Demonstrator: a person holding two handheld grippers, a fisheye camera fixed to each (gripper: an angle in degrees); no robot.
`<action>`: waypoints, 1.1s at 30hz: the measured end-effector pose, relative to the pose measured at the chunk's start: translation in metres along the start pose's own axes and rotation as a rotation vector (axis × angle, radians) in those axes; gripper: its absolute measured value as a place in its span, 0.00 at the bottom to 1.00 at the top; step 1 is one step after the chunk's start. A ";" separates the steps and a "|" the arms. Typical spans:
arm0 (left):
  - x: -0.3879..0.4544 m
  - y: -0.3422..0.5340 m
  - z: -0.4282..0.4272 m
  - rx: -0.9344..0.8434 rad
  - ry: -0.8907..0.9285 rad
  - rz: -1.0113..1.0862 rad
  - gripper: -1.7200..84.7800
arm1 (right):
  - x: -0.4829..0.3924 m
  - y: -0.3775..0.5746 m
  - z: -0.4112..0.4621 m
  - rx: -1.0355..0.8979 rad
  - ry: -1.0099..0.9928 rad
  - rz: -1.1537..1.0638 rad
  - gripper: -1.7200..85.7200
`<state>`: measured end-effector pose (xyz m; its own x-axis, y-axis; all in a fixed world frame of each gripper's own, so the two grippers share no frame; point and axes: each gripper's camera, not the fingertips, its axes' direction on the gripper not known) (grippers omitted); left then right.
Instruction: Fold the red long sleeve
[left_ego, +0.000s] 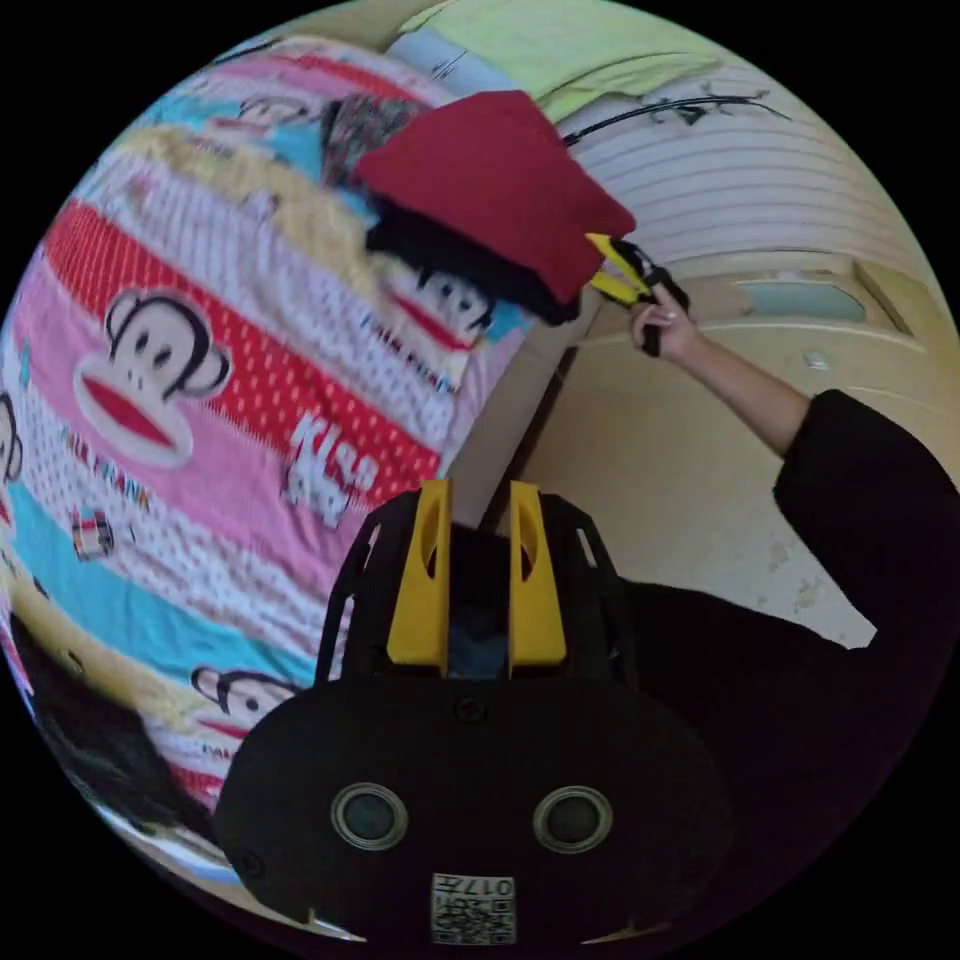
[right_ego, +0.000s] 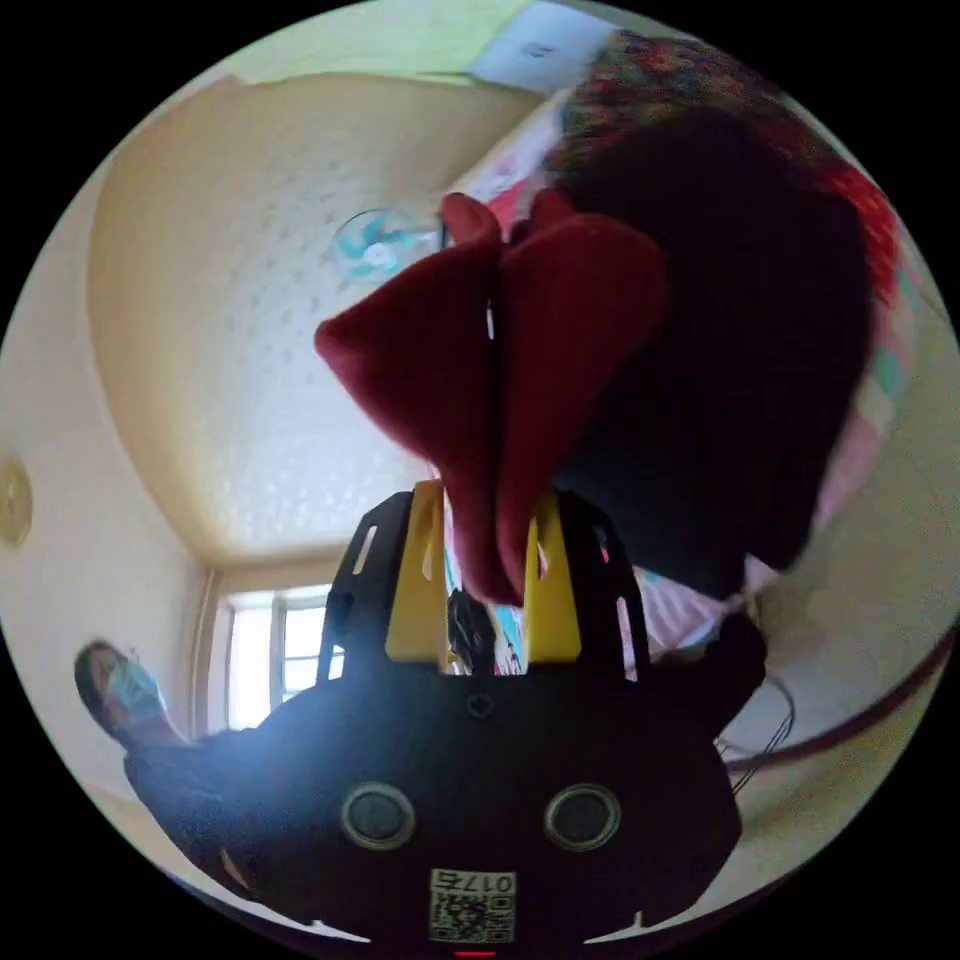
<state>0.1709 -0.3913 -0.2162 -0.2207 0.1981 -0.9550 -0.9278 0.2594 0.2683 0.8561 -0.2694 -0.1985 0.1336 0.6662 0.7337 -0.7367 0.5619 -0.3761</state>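
Observation:
The folded red long sleeve (left_ego: 495, 180) lies on top of a stack of dark clothes (left_ego: 450, 260) at the bed's edge. In the left gripper view a hand holds my right gripper (left_ego: 622, 270) at the red garment's corner. Seen from the right gripper view, a bunched fold of the red long sleeve (right_ego: 500, 370) runs down between the yellow jaws of my right gripper (right_ego: 485, 495), which press on it. My left gripper (left_ego: 478, 492) hangs back from the pile, open, with nothing between its jaws.
The bed carries a striped cartoon-monkey sheet (left_ego: 200, 400). Another dark garment (left_ego: 80, 740) lies on it far from the pile. Pale green and white bedding (left_ego: 560, 50) sits beyond the stack. A cream bed frame (left_ego: 800, 300) and pale floor (left_ego: 660, 480) adjoin. A person's dark sleeve (left_ego: 860, 520) reaches across.

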 end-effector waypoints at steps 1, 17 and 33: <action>-0.045 0.025 0.029 -0.132 -0.013 -0.136 0.11 | 0.024 0.012 -0.005 0.009 -0.001 0.083 0.12; -0.091 0.557 0.124 0.365 0.754 -1.685 0.01 | 0.093 0.195 0.344 -0.256 0.135 0.324 0.02; -0.107 0.508 -0.150 0.956 0.036 -1.118 0.15 | -0.188 0.469 0.691 -0.711 0.551 -1.282 0.02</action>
<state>-0.3215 -0.4226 0.0031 0.4413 -0.5404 -0.7164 -0.0734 0.7739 -0.6290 0.0276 -0.4701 -0.1221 0.7364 -0.4182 0.5318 0.4845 0.8746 0.0170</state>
